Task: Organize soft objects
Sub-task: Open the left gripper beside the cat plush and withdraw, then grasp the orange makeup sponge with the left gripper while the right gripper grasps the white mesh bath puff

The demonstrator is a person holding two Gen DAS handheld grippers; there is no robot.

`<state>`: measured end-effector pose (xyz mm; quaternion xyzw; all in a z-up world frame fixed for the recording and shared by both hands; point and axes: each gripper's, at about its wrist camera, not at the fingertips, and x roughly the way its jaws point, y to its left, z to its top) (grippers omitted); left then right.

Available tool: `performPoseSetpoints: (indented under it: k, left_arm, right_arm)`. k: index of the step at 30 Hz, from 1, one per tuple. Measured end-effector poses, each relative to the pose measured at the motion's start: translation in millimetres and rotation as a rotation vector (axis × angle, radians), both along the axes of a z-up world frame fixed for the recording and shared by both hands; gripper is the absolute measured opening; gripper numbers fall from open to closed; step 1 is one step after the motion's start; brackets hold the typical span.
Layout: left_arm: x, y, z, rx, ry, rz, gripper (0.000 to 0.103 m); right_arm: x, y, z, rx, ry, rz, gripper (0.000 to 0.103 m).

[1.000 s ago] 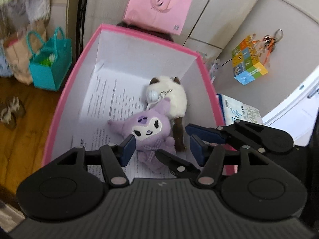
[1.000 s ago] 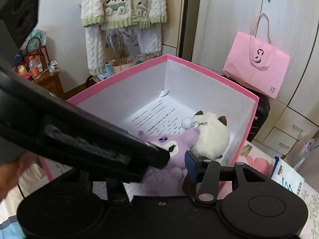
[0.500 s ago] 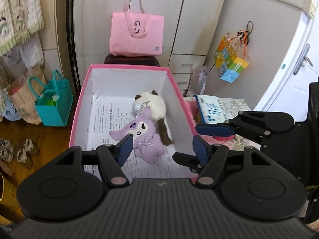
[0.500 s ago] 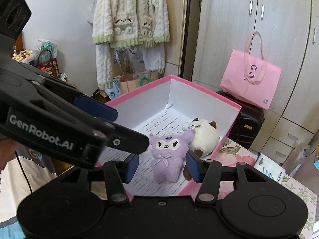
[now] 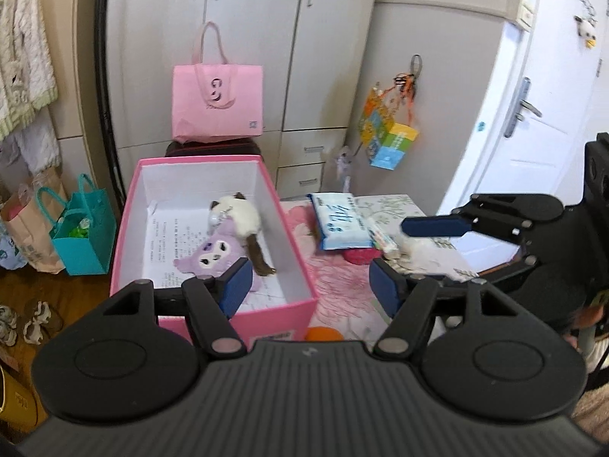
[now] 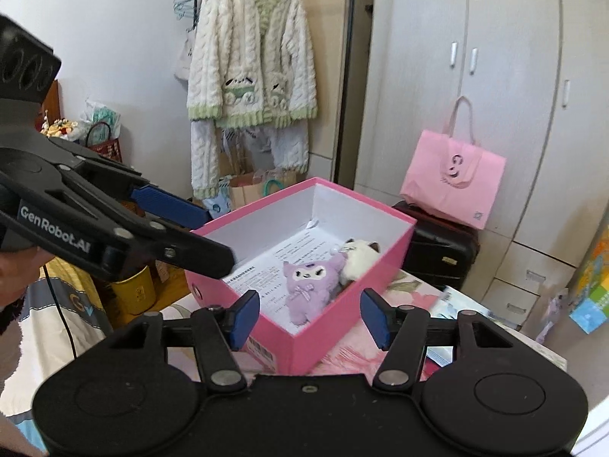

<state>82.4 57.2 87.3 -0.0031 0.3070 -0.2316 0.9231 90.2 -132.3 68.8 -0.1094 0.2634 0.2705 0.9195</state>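
A pink box [image 5: 304, 289] with a white inside stands on the flowered bedspread. In it lie a purple plush [image 5: 217, 257] and a white cat plush [image 5: 243, 213], side by side on a printed sheet. My left gripper [image 5: 310, 285] hovers back from the box's near corner, jaws opening with nothing between them. My right gripper [image 6: 310, 318] hangs in front of the box [image 6: 300, 339], also opening and empty. Past it I see the purple plush [image 6: 308, 285] and the white plush [image 6: 359, 259]. A blue-padded finger [image 6: 171, 205] of the left gripper reaches in from the left.
On the bedspread right of the box lie a blue tissue pack [image 5: 338, 221], a white fluffy item [image 5: 426, 257] and an orange thing [image 5: 323, 333]. A pink tote [image 5: 217, 106] sits on a black suitcase behind. A teal bag [image 5: 83, 236] stands on the floor; a cardigan [image 6: 251, 68] hangs.
Both grippers have pulled back and risen from over the box, and their jaws have spread wider. The two plush toys stay lying in the box.
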Motion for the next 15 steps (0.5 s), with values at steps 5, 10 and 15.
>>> performPoseSetpoints:
  k: [5,10,15]
  left_arm:
    - [-19.4,-15.0,-6.2,0.015,-0.006,-0.047,0.068]
    - [-27.6,-32.7,-23.2,0.032,0.017,-0.075,0.068]
    - [-24.5,-48.8,-47.1,0.038,0.073,-0.097,0.068]
  right_arm:
    - [-24.7,-36.7,1.8,0.020,-0.029,-0.058,0.066]
    - [-39.9,-72.1,-7.3,0.061,-0.030,-0.129,0.067]
    - [-44.2,-103.5,-24.6,0.099,-0.004,-0.197,0.068]
